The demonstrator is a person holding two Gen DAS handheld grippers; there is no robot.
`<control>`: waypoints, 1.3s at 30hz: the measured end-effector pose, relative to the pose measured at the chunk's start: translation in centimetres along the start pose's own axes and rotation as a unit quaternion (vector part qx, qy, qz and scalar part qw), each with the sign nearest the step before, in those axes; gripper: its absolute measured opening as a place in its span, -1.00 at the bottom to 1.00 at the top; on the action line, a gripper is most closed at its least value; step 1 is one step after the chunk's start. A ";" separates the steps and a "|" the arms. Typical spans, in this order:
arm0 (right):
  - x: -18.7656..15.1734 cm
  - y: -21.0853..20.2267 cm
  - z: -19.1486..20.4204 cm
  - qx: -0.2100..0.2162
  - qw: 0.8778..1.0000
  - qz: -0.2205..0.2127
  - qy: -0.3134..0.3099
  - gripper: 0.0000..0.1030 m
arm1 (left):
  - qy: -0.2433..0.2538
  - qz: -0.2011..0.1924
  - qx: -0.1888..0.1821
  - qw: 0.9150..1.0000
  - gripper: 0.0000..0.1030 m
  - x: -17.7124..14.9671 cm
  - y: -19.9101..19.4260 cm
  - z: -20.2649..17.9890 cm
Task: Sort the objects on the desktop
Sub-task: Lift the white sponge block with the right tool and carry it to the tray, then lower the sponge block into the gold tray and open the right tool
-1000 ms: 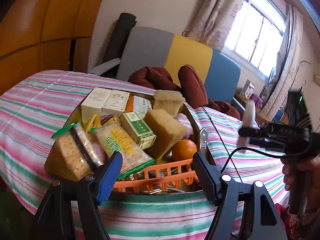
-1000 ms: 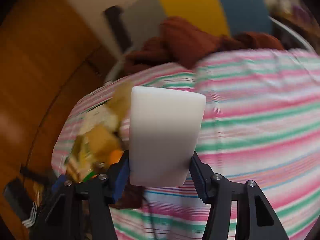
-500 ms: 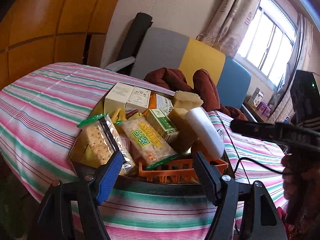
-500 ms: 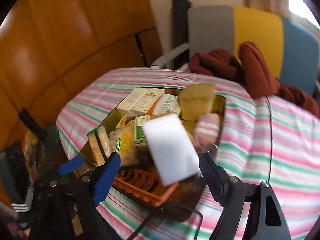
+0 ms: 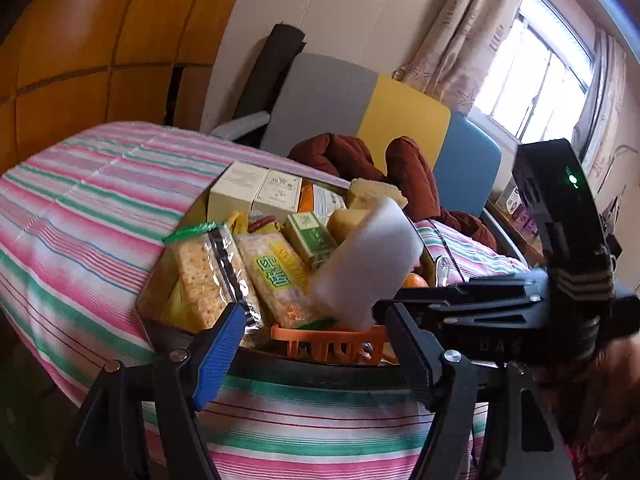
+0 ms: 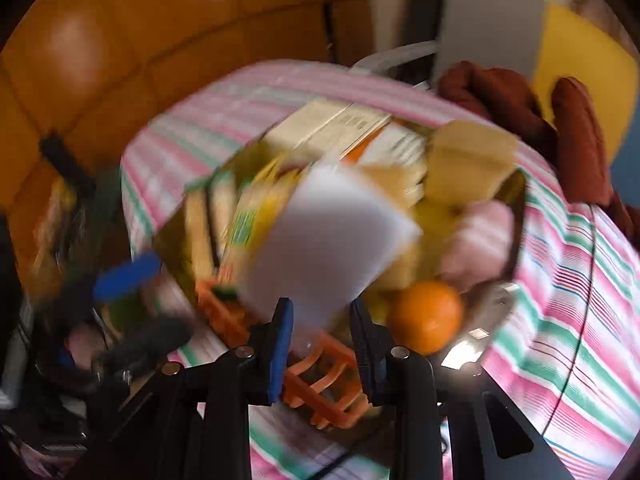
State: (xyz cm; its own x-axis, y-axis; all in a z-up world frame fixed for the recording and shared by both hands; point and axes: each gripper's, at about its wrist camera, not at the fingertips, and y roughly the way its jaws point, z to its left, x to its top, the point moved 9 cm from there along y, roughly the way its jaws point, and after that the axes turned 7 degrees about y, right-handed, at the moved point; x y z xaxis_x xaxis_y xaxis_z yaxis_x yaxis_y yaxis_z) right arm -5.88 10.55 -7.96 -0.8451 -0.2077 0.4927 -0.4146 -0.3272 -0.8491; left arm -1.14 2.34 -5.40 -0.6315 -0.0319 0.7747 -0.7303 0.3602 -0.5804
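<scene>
The white sponge block (image 5: 366, 266) sits in the right hand-held gripper (image 6: 322, 338), over the near end of the tray (image 5: 156, 288) on the striped table (image 5: 80, 208). Its jaws have just been closing; from the right wrist view the block's lower end lies between the two pads, which look pressed on it, though blur keeps the contact line soft. The block extends straight ahead of that gripper, its long axis slanting up and away from the fingertips, tilted across the cracker packet (image 5: 280, 280) and the orange basket (image 5: 332, 342). An orange (image 6: 426, 316) lies just beside it to the right. The left hand-held gripper (image 5: 312, 346) hangs before the near rim of the tray, jaws wide apart and empty, with the block ahead of it and a little to the right. The right hand is plainly the nearer one and already has the block; by my judgement the coming move turns on whether the tilted block goes down flat among the packed things or is carried out
</scene>
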 end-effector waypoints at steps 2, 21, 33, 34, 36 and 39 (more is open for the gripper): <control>0.1 -0.5 -0.3 0.023 0.999 -0.009 0.037 -0.40 | 0.000 0.002 0.002 1.000 0.43 -0.1 0.1 0.2; 4.0 -1.3 -1.3 -0.108 0.993 -0.054 -0.012 -0.48 | 0.028 0.040 0.014 0.999 0.44 -0.8 2.7 -0.1; -1.1 -6.5 -1.7 0.051 0.994 -0.056 0.084 -0.48 | -0.005 0.010 0.021 1.000 0.44 0.0 1.2 1.6; -1.5 -6.0 -0.8 0.067 0.994 -0.039 0.079 -0.48 | -0.013 0.009 0.023 1.000 0.44 0.1 0.9 1.9; -1.8 -4.9 0.6 0.081 0.994 -0.020 0.066 -0.48 | -0.021 0.007 0.027 0.999 0.44 0.4 0.5 2.3; -1.8 -2.3 1.1 0.063 0.996 -0.001 0.059 -0.49 | -0.021 0.007 0.041 0.999 0.44 0.9 -0.2 2.5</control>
State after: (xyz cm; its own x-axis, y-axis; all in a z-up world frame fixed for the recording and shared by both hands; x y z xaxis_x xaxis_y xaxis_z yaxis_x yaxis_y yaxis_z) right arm -3.07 10.61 -6.68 -0.8815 -0.0994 0.4616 -0.3767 -0.4415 -0.8144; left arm -2.25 -0.13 -5.21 -0.6512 -0.0669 0.7560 -0.7390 0.2827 -0.6116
